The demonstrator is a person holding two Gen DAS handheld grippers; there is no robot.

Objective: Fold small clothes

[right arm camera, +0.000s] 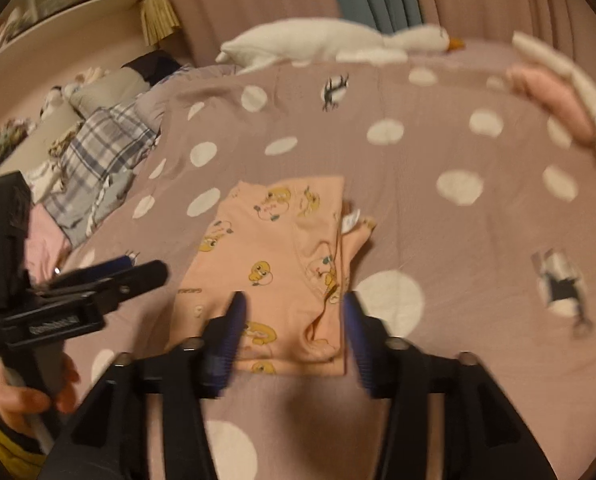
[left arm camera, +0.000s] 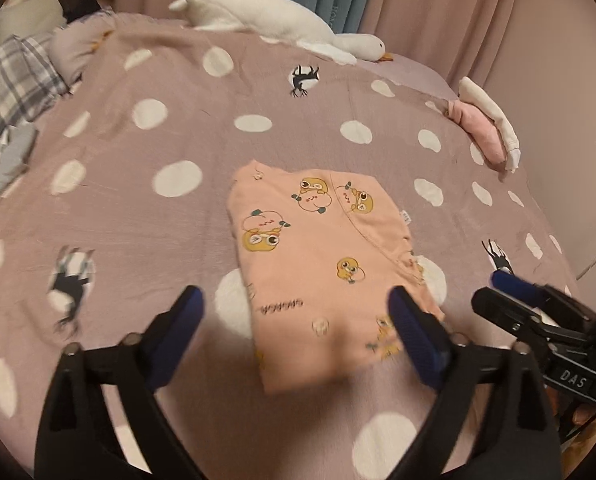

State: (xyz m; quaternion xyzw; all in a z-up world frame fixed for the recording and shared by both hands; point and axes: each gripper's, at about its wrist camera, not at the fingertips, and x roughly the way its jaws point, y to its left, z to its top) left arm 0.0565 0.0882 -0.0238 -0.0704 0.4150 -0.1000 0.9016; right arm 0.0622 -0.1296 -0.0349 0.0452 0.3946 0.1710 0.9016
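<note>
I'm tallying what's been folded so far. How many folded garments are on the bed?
3: the peach cartoon-print top lies mid-bed before both open grippers; a pink piece and a white piece sit side by side at the far right edge. Others may be hidden.

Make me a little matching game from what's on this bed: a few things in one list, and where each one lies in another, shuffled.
Things:
1. peach garment
2. white goose toy
3. plaid cloth
4. pink and white bundle

Places:
a. far edge, by the curtain
b. left side of the bed
c. middle of the bed, folded flat
d. right edge of the bed

Pairs: 1-c, 2-a, 3-b, 4-d
</note>
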